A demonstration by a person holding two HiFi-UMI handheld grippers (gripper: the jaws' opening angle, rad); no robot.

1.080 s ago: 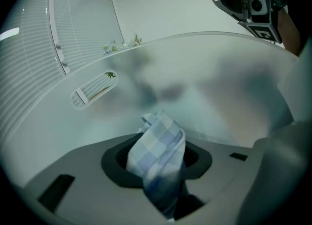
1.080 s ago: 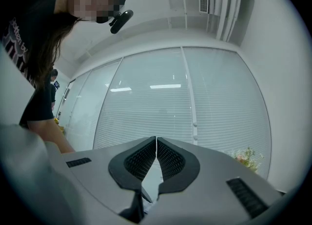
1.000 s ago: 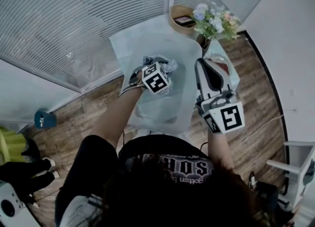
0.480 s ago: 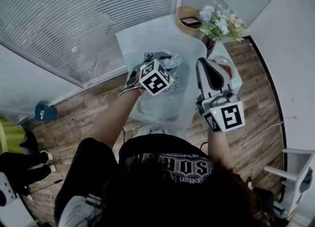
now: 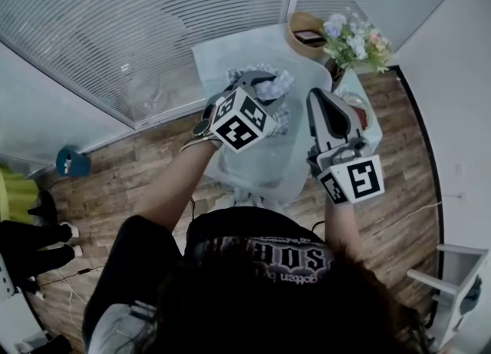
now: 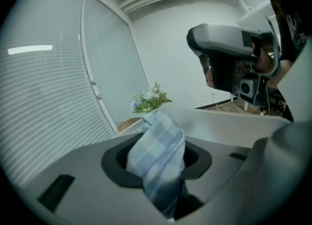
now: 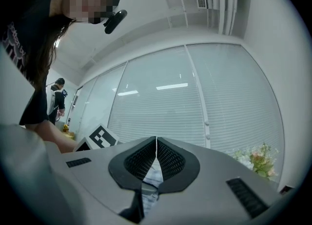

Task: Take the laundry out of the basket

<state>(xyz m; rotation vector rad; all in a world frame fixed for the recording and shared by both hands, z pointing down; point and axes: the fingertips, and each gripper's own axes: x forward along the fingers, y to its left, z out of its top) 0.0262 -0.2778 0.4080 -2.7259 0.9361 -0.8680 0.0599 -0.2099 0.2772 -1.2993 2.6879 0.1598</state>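
In the head view, a checked cloth (image 5: pixel 278 84) is held up by the left hand-held gripper (image 5: pixel 253 82) above the pale surface (image 5: pixel 222 57), to the left of the flowers (image 5: pixel 354 38). The right hand-held gripper (image 5: pixel 317 99) is raised just below those flowers. A round basket (image 5: pixel 294 24) is seen at the flowers' left, touching or nearly touching them; whether more laundry lies in it cannot be told. In the left gripper view, the jaws are clamped on a bunched fold of the cloth, with the flowers seen beyond. In the right gripper view, the jaws are pressed together and a thin strip of the same checked fabric shows between them, apparently pinched. The lift would be done best if both grips were kept firm and the cloth carried away from the flowers, since a trailing edge could catch them. A person (image 7: pixel 58 97) stands far off, well clear.
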